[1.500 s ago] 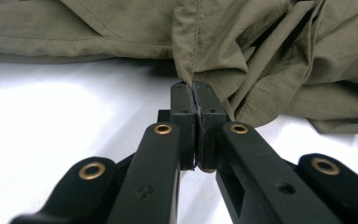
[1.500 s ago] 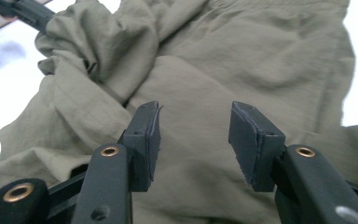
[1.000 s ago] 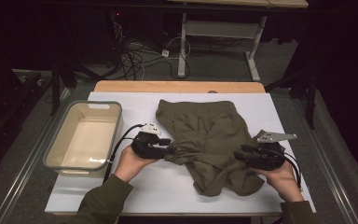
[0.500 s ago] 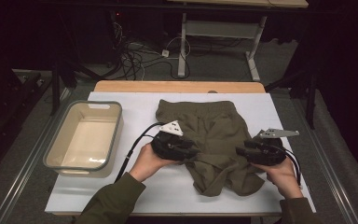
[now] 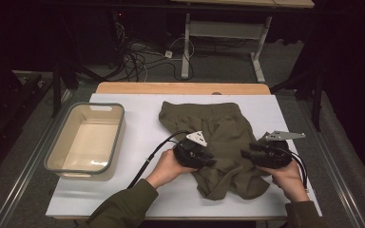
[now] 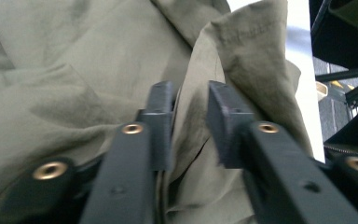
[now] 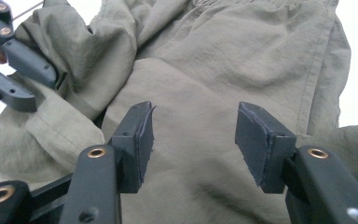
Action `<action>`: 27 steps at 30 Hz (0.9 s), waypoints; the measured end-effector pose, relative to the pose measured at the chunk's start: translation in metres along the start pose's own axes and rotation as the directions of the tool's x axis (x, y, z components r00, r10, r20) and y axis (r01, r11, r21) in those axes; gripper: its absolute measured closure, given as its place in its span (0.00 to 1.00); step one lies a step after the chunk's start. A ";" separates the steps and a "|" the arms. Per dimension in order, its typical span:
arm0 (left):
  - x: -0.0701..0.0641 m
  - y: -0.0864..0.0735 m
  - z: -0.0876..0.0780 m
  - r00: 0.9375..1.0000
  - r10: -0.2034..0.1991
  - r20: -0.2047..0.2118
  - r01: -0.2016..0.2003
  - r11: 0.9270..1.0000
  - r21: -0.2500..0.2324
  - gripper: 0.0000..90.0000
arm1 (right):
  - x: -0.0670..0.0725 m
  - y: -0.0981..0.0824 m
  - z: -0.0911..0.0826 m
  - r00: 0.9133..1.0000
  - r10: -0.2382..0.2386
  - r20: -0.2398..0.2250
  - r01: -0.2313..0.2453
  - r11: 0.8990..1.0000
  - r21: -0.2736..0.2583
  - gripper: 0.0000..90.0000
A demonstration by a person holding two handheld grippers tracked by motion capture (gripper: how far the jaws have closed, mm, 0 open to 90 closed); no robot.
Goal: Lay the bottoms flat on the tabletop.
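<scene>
Near the table's front edge, left gripper slid right, closing on shorts fold for folding; right gripper half-open, empty.

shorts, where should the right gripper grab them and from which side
Take the shorts at the loose leg hem near the right gripper, coming in low from the person's right. The cloth there lies flat between its open jaws, so a raised fold or edge like the one the left gripper pinches probably grips better.

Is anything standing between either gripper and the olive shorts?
Nothing visible does. The left gripper has been closing on a fold of the olive shorts; the right gripper hovers open directly over the cloth.
</scene>
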State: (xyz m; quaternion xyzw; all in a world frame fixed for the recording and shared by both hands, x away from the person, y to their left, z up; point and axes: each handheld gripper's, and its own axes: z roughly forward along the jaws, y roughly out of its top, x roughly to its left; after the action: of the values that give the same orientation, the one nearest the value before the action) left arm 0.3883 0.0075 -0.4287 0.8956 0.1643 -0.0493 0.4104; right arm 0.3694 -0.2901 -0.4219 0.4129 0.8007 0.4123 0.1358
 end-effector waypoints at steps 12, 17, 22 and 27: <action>-0.008 -0.011 -0.033 1.000 0.025 -0.014 -0.025 0.999 -0.020 0.95 | 0.000 -0.001 -0.002 1.000 0.002 0.003 -0.002 1.000 -0.003 0.53; -0.010 -0.026 -0.053 0.999 0.015 -0.031 -0.016 0.999 -0.037 0.95 | 0.001 -0.001 -0.001 1.000 -0.001 0.004 0.001 1.000 -0.001 0.53; -0.012 -0.043 -0.070 0.999 -0.003 -0.042 0.002 0.999 -0.039 0.95 | 0.003 -0.001 0.000 1.000 -0.006 0.002 0.006 1.000 0.007 0.53; -0.017 -0.065 -0.079 0.999 -0.025 -0.048 0.024 0.999 -0.024 0.95 | 0.006 -0.001 0.003 1.000 -0.019 0.000 0.019 1.000 0.018 0.53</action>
State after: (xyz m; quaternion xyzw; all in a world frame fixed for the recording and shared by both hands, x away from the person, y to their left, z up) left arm 0.3469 0.1019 -0.4192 0.8897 0.1856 -0.0308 0.4160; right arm 0.3667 -0.2842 -0.4243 0.4067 0.8081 0.4038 0.1362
